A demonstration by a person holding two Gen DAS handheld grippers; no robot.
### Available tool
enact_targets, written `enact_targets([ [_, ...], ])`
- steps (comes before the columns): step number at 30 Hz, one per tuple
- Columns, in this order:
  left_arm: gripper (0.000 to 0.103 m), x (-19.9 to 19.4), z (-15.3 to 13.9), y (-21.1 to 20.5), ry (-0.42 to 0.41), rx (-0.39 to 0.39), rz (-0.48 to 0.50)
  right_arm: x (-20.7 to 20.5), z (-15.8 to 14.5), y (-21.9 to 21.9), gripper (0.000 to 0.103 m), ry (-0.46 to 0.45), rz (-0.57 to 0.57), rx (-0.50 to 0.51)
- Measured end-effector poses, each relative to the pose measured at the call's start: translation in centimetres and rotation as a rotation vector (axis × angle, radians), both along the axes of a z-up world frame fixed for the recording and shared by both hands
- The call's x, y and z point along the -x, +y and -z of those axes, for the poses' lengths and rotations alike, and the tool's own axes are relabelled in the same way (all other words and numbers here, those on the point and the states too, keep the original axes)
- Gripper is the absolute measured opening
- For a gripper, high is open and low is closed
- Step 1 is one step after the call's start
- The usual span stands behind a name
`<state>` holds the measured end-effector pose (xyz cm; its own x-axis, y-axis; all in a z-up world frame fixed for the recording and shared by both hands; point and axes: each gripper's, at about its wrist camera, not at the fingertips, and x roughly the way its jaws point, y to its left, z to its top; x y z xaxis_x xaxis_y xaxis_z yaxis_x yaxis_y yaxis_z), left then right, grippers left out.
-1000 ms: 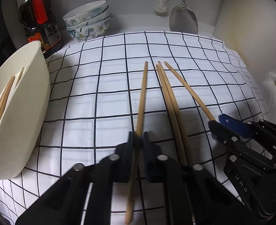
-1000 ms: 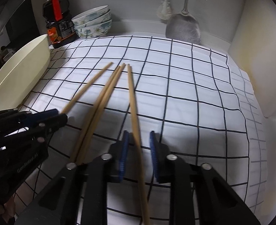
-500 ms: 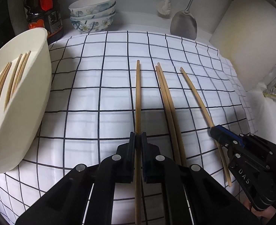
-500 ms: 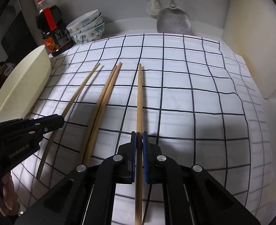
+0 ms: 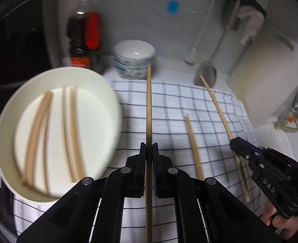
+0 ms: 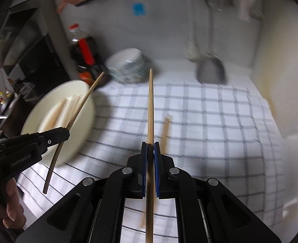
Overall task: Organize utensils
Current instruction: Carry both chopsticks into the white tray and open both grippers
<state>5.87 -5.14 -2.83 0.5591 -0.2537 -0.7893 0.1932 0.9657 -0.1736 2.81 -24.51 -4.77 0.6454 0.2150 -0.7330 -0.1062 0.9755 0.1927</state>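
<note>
I have the left gripper point(image 5: 148, 151) clamped on one chopstick point(image 5: 149, 109) and the right gripper point(image 6: 150, 151) clamped on another point(image 6: 151, 109). Both sticks have come up off the checked cloth point(image 5: 169, 105) since a second ago, ready for the white bowl point(image 5: 108, 93) left of it. Count: two held; two more, overlapping, on the cloth point(image 5: 193, 147); roughly four in the bowl, blurred.

The flat cotton cloth point(image 5: 189, 109) is white with a thin black grid. Slim wooden chopsticks point(image 5: 149, 109) are pale tan — so are those in the round cream plastic basin point(image 5: 112, 93). The stacked ceramic bowls point(image 5: 134, 60) are white with blue-green florals (blurred). The dark sauce bottle point(image 5: 84, 38) has a red cap and label.
</note>
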Motion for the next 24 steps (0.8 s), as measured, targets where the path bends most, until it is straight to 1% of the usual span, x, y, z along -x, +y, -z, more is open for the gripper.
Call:
enact_targets([
  [3, 0.007, -0.5, -1.1, 4.4, -0.015, -0.018, -0.072, -1.3, -1.2, 3.8, 0.006, -0.025, -0.050, -0.017],
  [6, 0.007, -1.0, -1.4, 8.2, -0.017, -0.029, -0.128, -2.8, -1.7, 7.6, 0.006, -0.027, -0.099, -0.050],
  [8, 0.007, -1.6, -1.0, 11.0, -0.007, -0.036, -0.163, -4.1, -1.3, 10.7, 0.006, -0.006, -0.129, -0.072],
  [12, 0.007, -2.6, 0.2, 14.8, 0.022, -0.041, -0.205, -6.0, -0.7, 15.5, 0.006, 0.018, -0.184, -0.080],
  [14, 0.007, -3.3, 1.1, 16.4, 0.037, -0.042, -0.210, -6.8, -0.4, 17.6, 0.006, 0.033, -0.202, -0.075],
  [18, 0.007, -4.9, 2.4, 18.2, 0.064, -0.035, -0.209, -9.3, 0.9, 20.8, 0.006, 0.096, -0.210, -0.068],
  [21, 0.007, -6.0, 3.6, 18.8, 0.088, -0.027, -0.199, -10.3, 1.9, 22.4, 0.006, 0.134, -0.198, -0.064],
  [24, 0.007, -6.8, 4.5, 19.1, 0.110, -0.024, -0.187, -10.9, 2.7, 23.0, 0.006, 0.163, -0.182, -0.059],
])
